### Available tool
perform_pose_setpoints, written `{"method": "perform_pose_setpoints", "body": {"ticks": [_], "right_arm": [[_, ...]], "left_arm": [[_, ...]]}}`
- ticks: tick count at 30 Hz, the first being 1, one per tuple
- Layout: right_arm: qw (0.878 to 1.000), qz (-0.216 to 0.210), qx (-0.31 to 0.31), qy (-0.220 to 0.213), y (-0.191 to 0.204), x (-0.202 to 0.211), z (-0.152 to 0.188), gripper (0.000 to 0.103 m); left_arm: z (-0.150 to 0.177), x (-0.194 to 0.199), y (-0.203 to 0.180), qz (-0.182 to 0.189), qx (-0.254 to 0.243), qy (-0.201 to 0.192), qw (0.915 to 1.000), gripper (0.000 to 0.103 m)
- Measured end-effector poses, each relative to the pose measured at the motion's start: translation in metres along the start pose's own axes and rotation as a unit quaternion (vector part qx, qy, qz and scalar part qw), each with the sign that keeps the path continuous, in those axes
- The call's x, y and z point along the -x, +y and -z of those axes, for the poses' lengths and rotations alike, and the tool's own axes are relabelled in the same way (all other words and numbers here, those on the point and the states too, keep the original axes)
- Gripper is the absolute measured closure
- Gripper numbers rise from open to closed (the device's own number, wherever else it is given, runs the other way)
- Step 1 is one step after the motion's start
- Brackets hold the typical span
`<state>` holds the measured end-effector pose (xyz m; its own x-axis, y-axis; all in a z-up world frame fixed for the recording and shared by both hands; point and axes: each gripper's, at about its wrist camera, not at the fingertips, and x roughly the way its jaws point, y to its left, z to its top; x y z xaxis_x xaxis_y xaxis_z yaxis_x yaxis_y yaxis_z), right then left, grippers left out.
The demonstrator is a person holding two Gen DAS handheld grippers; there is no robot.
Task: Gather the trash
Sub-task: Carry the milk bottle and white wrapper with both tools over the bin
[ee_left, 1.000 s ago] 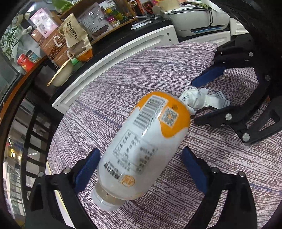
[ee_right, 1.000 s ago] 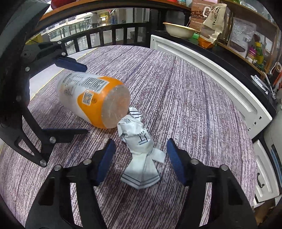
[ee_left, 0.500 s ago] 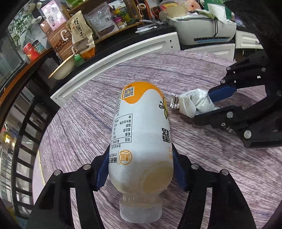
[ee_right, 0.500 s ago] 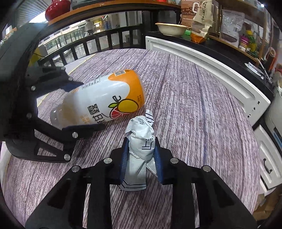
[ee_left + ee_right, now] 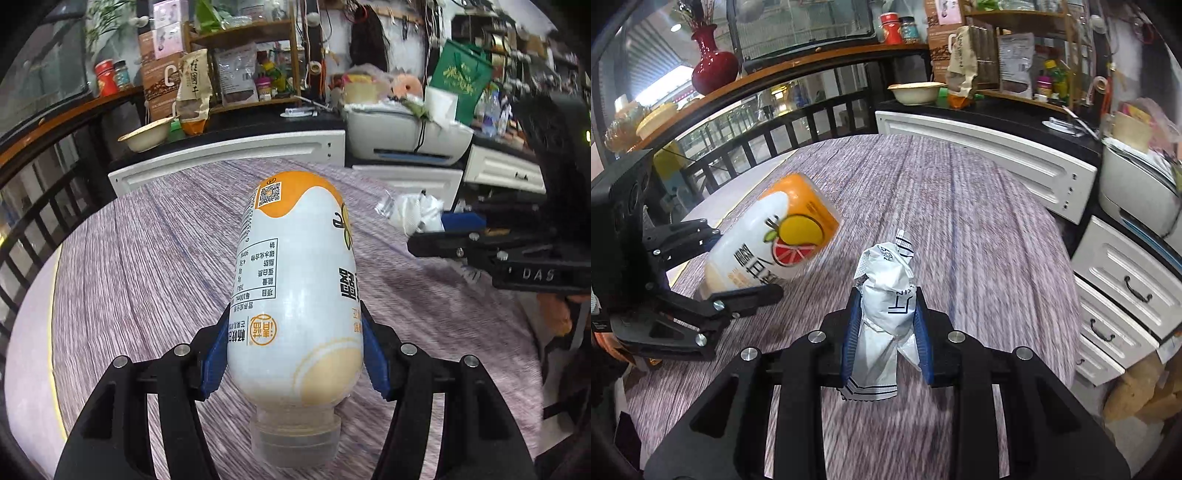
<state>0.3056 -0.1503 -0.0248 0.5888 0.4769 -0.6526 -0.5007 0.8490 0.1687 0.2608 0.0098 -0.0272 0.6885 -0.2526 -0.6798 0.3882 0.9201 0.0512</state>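
L gripper (image 5: 295, 354): blue-padded jaws clamped on both sides of the white-and-orange plastic drink bottle (image 5: 299, 288), near its neck, clear cap toward the camera, orange base pointing away. In the R wrist view the bottle (image 5: 775, 243) is tilted, base end off the purple-grey woven worktop (image 5: 979, 229). R gripper (image 5: 886, 332): jaws pinched on the crumpled white paper wrapper w/ black print (image 5: 886, 295), which sticks up between the pads. Wrapper just beside the bottle, not touching. White cabinet (image 5: 990, 155) behind the worktop.
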Motion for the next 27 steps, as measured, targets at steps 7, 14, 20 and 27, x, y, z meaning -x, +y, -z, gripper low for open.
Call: {"method": "perform_pose_setpoints", "body": {"ticks": [7,14,20,27], "right_arm": [[0.999,0.021,-0.030,-0.022,-0.017,0.055,0.058,0.075],[0.995,0.069,-0.059,-0.038,-0.041,0.098,0.109,0.075],[0.987,0.095,-0.123,-0.031,-0.077,0.111,0.157,0.075],[0.971,0.164,-0.175,-0.008,-0.114,0.104,0.207,0.075]], "left_arm": [[0.009,0.029,-0.044,0.022,0.026,-0.032,0.9989,0.042],[0.019,0.040,-0.098,0.054,0.032,-0.049,0.9968,0.042],[0.019,0.039,-0.142,0.071,0.016,-0.057,0.9957,0.042],[0.020,0.034,-0.198,0.099,-0.017,-0.056,0.9933,0.042]]}}
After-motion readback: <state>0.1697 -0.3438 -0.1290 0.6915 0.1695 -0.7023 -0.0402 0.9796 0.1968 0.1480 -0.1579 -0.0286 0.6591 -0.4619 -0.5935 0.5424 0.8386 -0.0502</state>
